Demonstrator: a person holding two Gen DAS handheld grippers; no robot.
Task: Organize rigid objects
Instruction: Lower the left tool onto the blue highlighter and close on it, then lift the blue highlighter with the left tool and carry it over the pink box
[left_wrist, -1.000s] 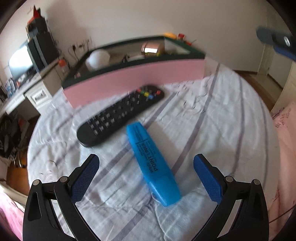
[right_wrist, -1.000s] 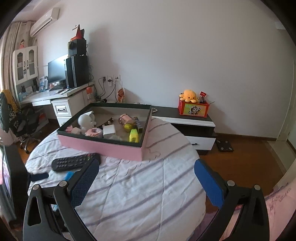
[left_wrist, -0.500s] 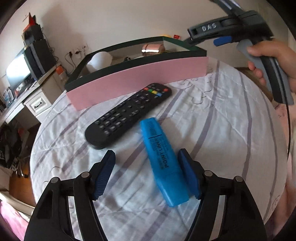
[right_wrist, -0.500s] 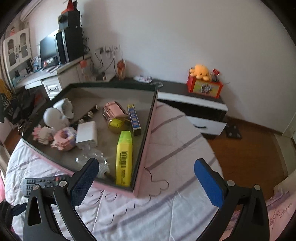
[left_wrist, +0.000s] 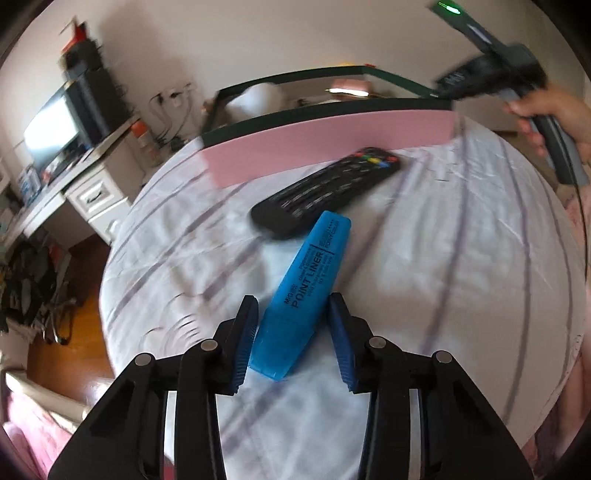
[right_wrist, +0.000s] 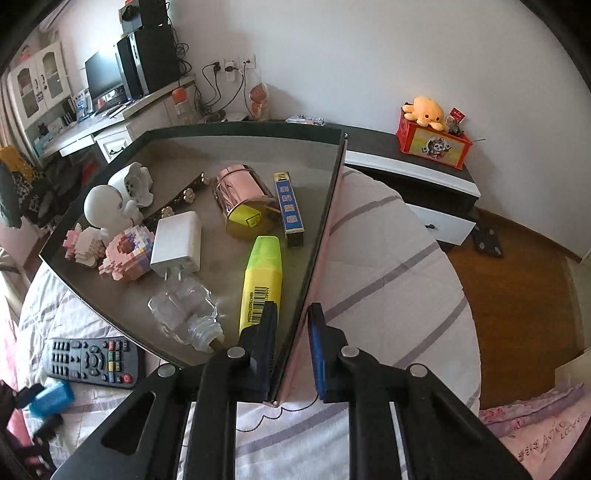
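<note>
On the striped tablecloth (left_wrist: 461, 258): a blue highlighter (left_wrist: 303, 295) is lying beside a black remote control (left_wrist: 325, 188), near the pink box (left_wrist: 332, 147).
Left gripper (left_wrist: 291, 332): its jaws have just been closing and are now bracketing the rear half of the blue highlighter; the pads are sitting against its sides or just short of them, and firm pressing cannot be told.
Right gripper (right_wrist: 291, 332): its jaws have just been closing and are now pinching the near right wall of the pink box, one finger inside and one outside.
Box contents: a yellow highlighter (right_wrist: 262, 273) is lying along the gripped wall, with a white charger (right_wrist: 177, 240), a pink metallic tin (right_wrist: 243, 195) and a clear bottle (right_wrist: 184, 314) close by.
Person: a hand (left_wrist: 554, 110) is gripping the right tool's handle.
</note>
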